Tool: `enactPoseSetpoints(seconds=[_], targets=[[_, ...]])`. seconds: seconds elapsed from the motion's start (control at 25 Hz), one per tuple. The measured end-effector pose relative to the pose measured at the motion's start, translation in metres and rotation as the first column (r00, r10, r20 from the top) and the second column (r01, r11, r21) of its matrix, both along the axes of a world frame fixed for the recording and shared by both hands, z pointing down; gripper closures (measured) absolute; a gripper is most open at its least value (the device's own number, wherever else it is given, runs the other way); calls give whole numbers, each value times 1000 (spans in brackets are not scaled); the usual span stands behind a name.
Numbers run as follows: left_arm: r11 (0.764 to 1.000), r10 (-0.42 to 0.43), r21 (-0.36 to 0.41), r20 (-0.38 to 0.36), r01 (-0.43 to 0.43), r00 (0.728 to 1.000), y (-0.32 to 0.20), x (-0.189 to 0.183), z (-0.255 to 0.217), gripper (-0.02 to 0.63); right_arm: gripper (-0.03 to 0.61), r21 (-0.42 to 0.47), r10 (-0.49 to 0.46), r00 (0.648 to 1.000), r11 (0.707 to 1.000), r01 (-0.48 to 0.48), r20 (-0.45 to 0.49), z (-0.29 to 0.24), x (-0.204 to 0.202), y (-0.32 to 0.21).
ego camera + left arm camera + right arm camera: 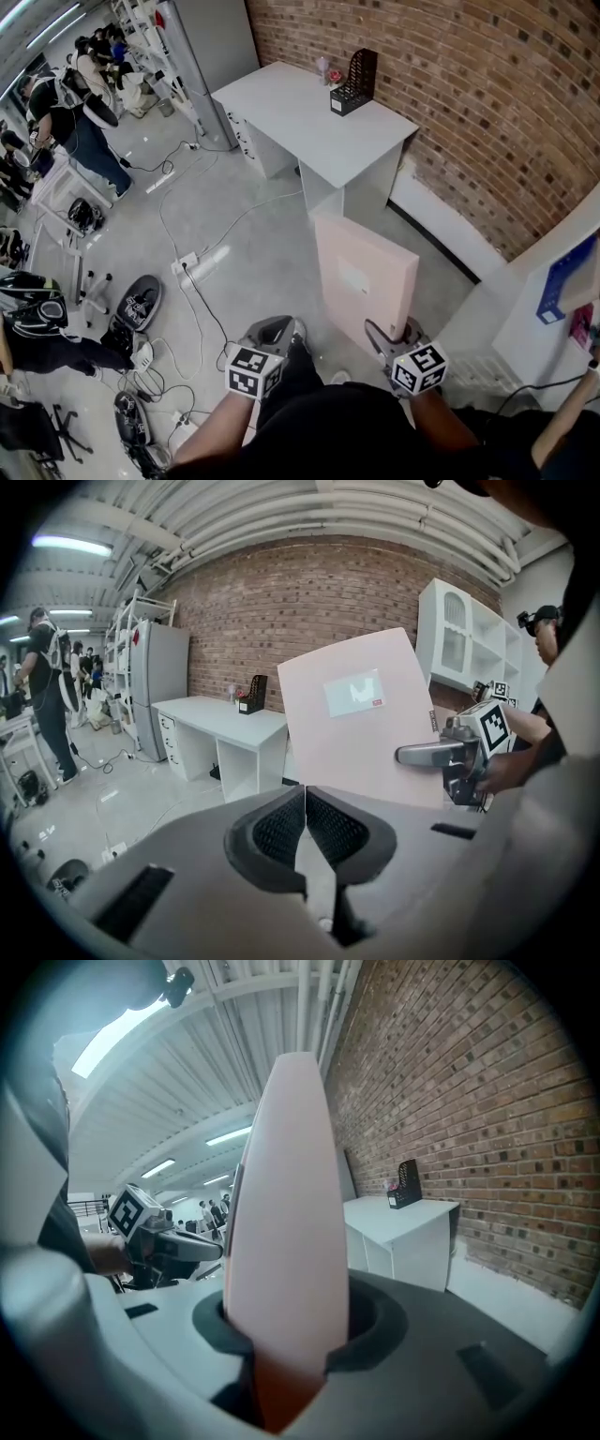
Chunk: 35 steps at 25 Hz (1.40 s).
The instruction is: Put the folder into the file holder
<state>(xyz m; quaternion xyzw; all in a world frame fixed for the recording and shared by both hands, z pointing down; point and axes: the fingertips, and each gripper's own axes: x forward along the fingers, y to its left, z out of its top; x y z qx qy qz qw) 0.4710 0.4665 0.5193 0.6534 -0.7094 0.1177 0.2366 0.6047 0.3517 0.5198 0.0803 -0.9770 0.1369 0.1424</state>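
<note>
Hidden or indistinct: lower part of the head view filled by the person's dark clothing and forearms; lower edge of the folder point(281, 1213) sunk between the pads in the right gripper view and not visible there; print on the folder's label too small to read; inside of the file holder point(354, 82) too small to make out; a small pinkish item just beside the holder, not identifiable.

Folder point(367, 279): pale pink, flat, rectangular, held upright at the centre of the head view, above the floor and well apart from the file holder; a pale rectangular label with a small red mark on its face point(361, 719) in the left gripper view; seen edge-on as a tall narrow shape in the right gripper view.

Right hand-held gripper point(392, 337): jaws closed against the folder's lower edge, folder standing up out of them point(281, 1335); seen at the right of the left gripper view point(441, 754) on the folder's side edge.

Left hand-held gripper point(274, 328): jaws together, nothing between them point(305, 803); apart from the folder, at lower centre-left of the head view.

File holder point(252, 694): black, upright, on the far corner of the white surface point(300, 117), next to the brick wall point(450, 84), at upper centre of the head view; small at centre right of the right gripper view point(407, 1183).
</note>
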Motion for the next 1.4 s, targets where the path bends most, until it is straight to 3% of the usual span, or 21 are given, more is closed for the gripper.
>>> enactPoseSetpoints(seconds=[0.28, 0.72, 1.04, 1.4], targets=[[1000, 16, 10, -37, -16, 999, -31, -46, 8, 607, 411, 4, -7, 999, 1000, 7, -45, 5, -49, -16], [990, 77, 122, -11, -75, 997, -115, -177, -37, 609, 410, 103, 8, 998, 995, -2, -59, -41, -170, -74], [993, 112, 53, -41, -110, 993, -122, -252, -6, 607, 410, 94, 24, 993, 995, -13, -116, -16, -250, -76], [989, 133, 70, -51, -129, 990, -138, -318, -6, 609, 411, 74, 43, 990, 997, -33, -131, -13, -309, -86]])
